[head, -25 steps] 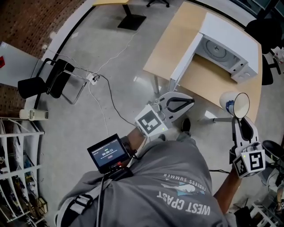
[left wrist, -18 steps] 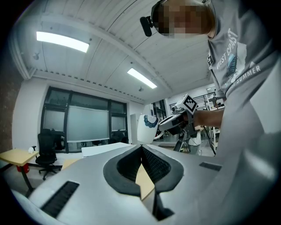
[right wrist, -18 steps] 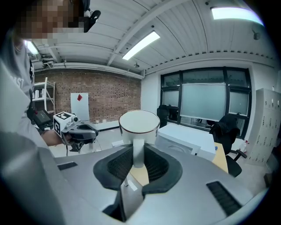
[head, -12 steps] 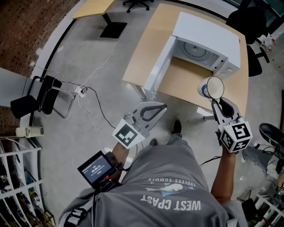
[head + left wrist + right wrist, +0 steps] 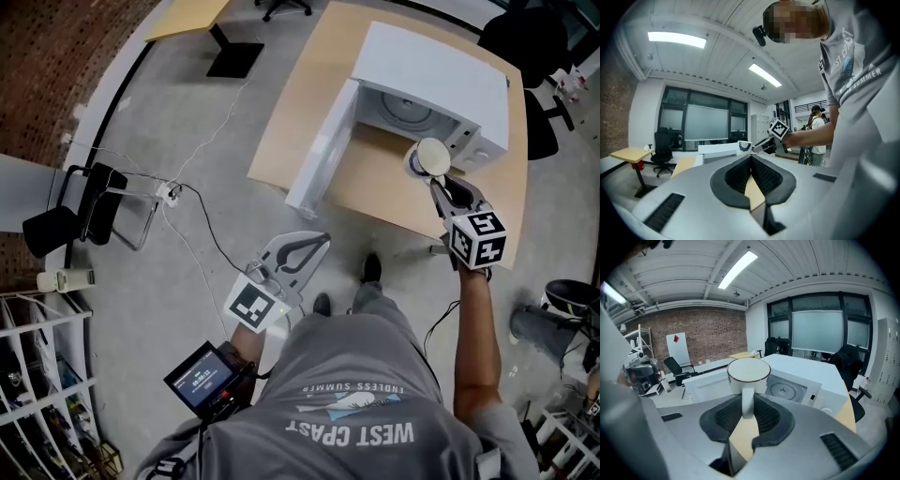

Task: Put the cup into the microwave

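Note:
A white cup (image 5: 432,157) with a dark rim hangs over the table just in front of the open microwave (image 5: 441,70). My right gripper (image 5: 437,184) is shut on the cup's handle (image 5: 747,401), with the cup (image 5: 749,372) upright ahead of the jaws. The microwave door (image 5: 321,155) is swung out to the left, and the turntable (image 5: 786,390) shows inside the cavity. My left gripper (image 5: 317,242) hovers over the floor short of the table, shut with nothing between its fingers. In the left gripper view its jaws (image 5: 751,159) meet, and the cup (image 5: 744,146) shows far ahead.
The microwave stands on a wooden table (image 5: 375,183). A black chair (image 5: 70,206) and a power strip with cables (image 5: 170,193) are on the floor at left. A wire rack (image 5: 37,384) is at the lower left. A black office chair (image 5: 525,37) stands behind the table.
My right gripper has carried the cup forward and down, from beside the table to just before the microwave's opening. The left gripper has drifted slightly down and left.

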Demonstrator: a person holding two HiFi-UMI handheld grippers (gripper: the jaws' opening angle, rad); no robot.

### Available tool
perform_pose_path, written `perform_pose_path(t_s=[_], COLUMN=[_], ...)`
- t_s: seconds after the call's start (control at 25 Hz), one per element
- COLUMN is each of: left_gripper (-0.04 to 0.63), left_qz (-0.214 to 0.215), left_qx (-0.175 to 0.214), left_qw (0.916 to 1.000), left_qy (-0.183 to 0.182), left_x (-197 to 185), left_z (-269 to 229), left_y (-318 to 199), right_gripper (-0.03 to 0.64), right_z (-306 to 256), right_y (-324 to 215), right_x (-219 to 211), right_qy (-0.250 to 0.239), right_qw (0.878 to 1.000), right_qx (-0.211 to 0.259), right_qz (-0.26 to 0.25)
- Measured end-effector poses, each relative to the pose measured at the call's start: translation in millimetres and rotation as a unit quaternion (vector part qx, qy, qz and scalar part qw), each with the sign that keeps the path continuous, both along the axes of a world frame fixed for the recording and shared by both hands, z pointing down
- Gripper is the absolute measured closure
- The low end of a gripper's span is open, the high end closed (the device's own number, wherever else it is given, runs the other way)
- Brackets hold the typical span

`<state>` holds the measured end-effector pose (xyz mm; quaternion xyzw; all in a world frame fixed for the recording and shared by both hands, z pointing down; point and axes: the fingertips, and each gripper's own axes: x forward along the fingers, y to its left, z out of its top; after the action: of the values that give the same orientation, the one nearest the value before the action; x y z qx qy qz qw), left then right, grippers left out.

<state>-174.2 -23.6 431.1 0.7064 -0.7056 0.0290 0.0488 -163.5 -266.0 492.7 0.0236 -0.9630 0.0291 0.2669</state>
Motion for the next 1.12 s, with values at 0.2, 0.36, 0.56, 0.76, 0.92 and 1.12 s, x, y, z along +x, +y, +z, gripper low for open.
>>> perform_pose_path(t_s=[0.2, 0.36, 0.56, 0.76, 0.92, 1.12], left_gripper=[0.575, 0.575, 0.575, 0.575, 0.575, 0.575], left_qz=[-0.019, -0.03, -0.048, -0.069, -0.079, -0.098], left_qx=[-0.021, -0.034, -0.048, -0.067, -0.101, -0.124], left_qw=[0.9995, 0.9988, 0.9973, 0.9948, 0.9911, 0.9847], left_qy=[0.014, 0.019, 0.027, 0.032, 0.034, 0.073], left_x=[-6.7, -12.2, -18.8, -23.9, -21.1, -40.3], left_z=[13.4, 23.2, 31.1, 42.8, 58.2, 45.5], left_y=[-4.3, -6.9, -7.2, -12.8, -30.8, -37.2], right_gripper=[0.54, 0.54, 0.54, 0.54, 0.54, 0.54], right_z=[34.9, 61.5, 101.2, 140.1, 171.1, 169.9], right_y=[-33.8, -55.3, -81.4, -115.0, -150.3, -171.2], right_x=[-35.8, -62.8, -89.2, -109.3, -123.8, -163.3], right_qy=[0.019, 0.036, 0.063, 0.081, 0.089, 0.102], right_qw=[1.0, 0.999, 0.998, 0.996, 0.994, 0.993], right_qx=[-0.006, -0.005, -0.012, -0.027, -0.039, -0.03], right_qz=[0.007, 0.009, 0.017, 0.033, 0.041, 0.046])
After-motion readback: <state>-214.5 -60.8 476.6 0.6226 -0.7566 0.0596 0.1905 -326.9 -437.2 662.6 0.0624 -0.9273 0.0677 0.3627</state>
